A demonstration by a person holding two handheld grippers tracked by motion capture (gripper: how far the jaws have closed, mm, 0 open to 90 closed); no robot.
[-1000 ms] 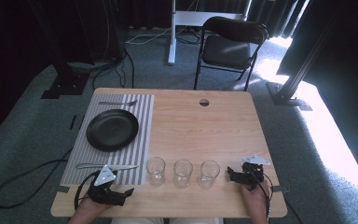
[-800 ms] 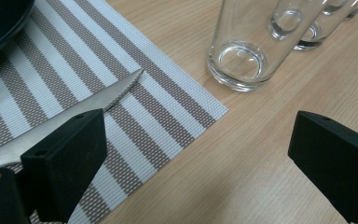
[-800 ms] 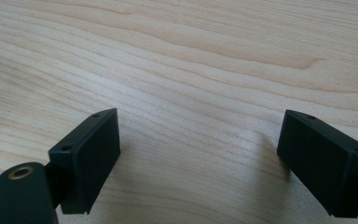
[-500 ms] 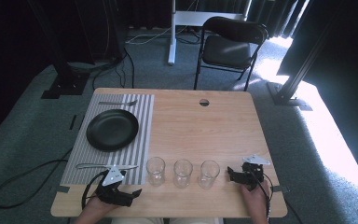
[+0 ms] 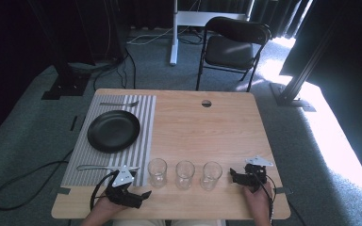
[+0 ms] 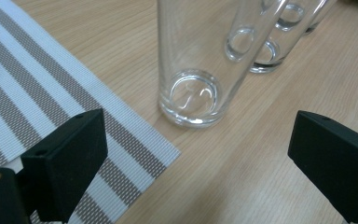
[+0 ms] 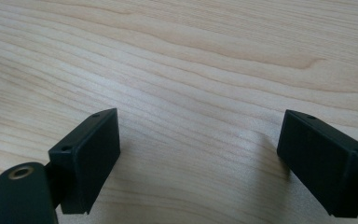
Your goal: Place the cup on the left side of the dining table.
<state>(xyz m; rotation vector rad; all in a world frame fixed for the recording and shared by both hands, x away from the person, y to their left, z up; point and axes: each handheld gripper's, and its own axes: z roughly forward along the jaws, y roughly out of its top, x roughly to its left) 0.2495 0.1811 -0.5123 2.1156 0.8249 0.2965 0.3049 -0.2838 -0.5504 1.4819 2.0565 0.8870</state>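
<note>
Near the table's front edge, the left gripper [image 5: 143, 194] has been brought, jaws spread and empty, toward the nearest glass [image 6: 192, 63] beside the placemat [image 5: 143, 141], so a grasp appears imminent.

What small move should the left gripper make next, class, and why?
Probably ease the left gripper forward so its jaws straddle the nearest glass. The jaws stand open and empty, the glass stands upright just ahead between them, untouched, beside the striped placemat.

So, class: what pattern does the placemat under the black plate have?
The placemat has grey and white stripes, clearest in the left gripper view.
</note>
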